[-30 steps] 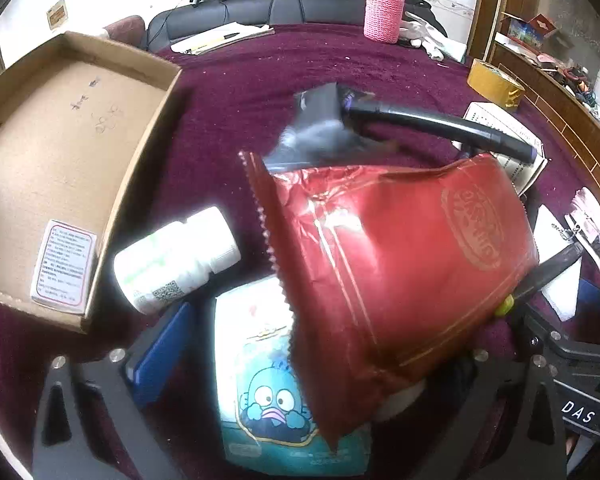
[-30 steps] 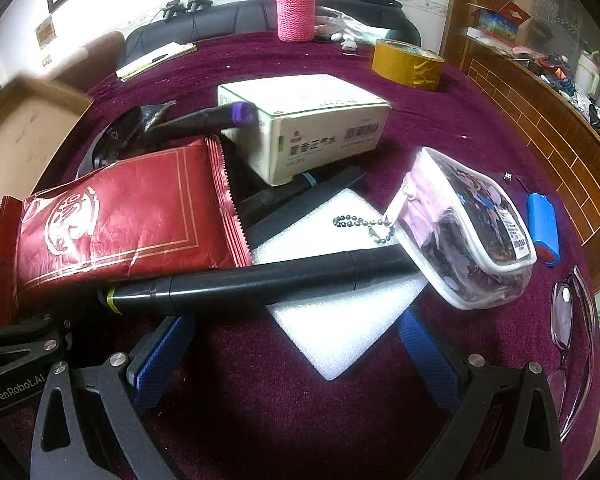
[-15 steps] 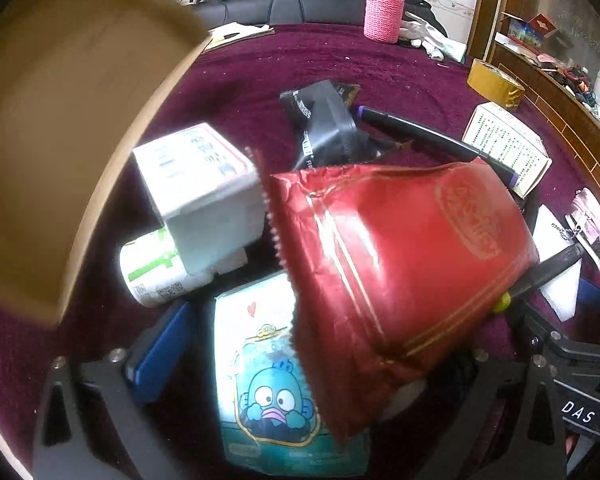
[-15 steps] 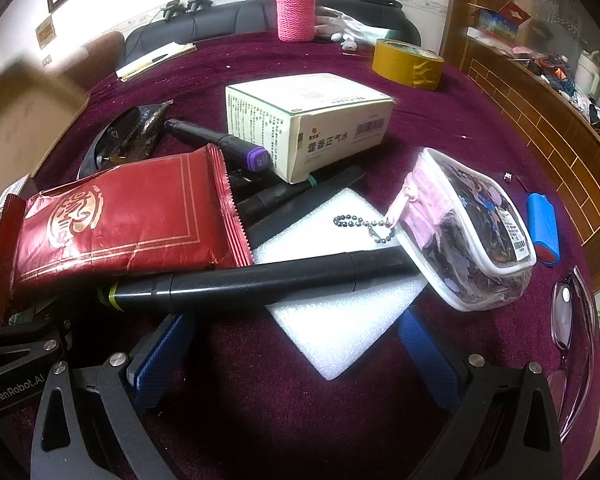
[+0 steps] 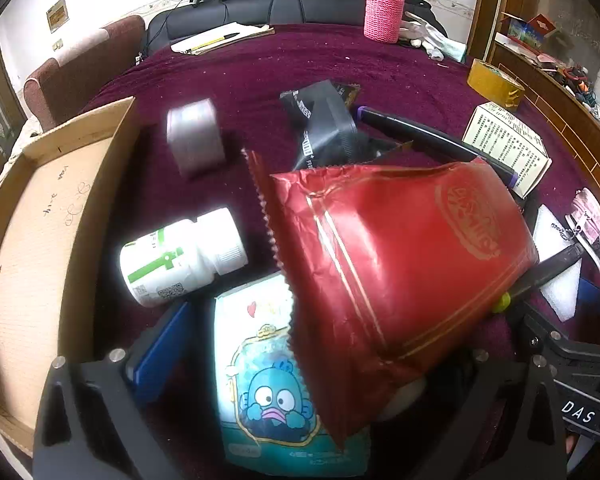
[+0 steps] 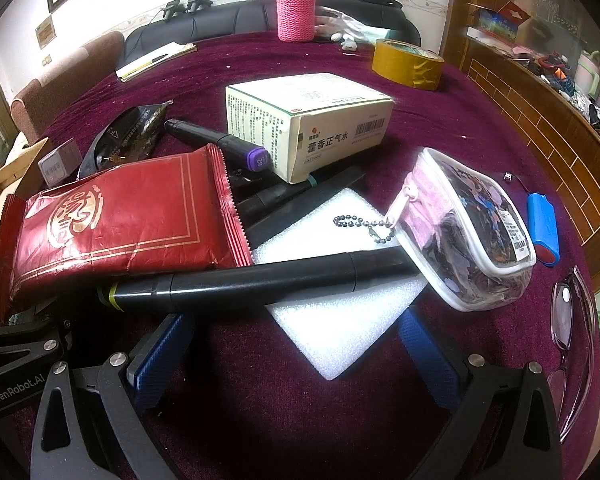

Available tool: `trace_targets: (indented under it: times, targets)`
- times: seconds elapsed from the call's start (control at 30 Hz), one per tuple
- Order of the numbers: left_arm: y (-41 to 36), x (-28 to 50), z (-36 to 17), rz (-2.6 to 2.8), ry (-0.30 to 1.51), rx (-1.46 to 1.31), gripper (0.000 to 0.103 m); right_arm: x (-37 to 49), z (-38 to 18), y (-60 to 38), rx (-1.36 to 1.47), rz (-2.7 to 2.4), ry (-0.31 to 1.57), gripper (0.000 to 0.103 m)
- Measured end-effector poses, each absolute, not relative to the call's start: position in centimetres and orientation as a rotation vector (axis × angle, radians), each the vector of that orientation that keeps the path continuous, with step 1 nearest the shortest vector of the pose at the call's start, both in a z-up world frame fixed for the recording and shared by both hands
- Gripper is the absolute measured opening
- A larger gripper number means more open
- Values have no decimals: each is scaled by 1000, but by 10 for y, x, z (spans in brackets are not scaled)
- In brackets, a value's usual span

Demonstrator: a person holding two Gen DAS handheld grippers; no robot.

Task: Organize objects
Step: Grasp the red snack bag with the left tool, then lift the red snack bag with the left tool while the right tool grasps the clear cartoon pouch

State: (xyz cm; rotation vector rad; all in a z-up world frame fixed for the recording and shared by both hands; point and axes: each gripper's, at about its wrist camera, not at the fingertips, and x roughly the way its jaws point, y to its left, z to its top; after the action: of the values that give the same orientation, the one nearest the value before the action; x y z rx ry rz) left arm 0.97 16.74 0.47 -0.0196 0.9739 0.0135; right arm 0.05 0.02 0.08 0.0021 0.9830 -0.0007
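Gaping wide, the right gripper (image 6: 296, 356) hovers low over the table (image 6: 260, 420), holding nothing; a foam pad (image 6: 340, 320) and black marker (image 6: 252, 280) lie just ahead. Left gripper (image 5: 300, 380): one blue finger (image 5: 160, 344) shows, the other sits behind the red bag (image 5: 388, 264), so its grip is unclear. Beneath lies a cartoon pouch (image 5: 260, 380). Beyond, a white bottle (image 5: 180, 256) lies on its side by the cardboard box (image 5: 32, 240). Farther still, a blurred grey block (image 5: 194, 136), then a medicine box (image 6: 308, 124).
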Motion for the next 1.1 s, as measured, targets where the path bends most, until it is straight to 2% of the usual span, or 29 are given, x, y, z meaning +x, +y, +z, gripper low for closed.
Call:
trace_targets:
  times: [0.2, 0.37, 0.7, 0.83, 0.93, 1.1]
  targets:
    - [167, 10, 5, 14, 974, -20, 103, 1, 1, 0, -9, 14, 990, 103]
    - [168, 9, 5, 14, 974, -20, 103, 8, 2, -3, -30, 63, 1098, 103]
    - [167, 10, 5, 14, 974, -20, 103, -16, 0, -6, -74, 125, 1111, 103]
    - [165, 9, 6, 15, 974, -19, 103, -18, 2, -11, -102, 177, 1180, 103]
    - [171, 9, 4, -12, 993, -5, 103, -22, 10, -27, 6, 219, 1244, 103]
    - [174, 6, 6, -96, 1036, 40, 103, -21, 47, -93, 377, 176, 1213, 103]
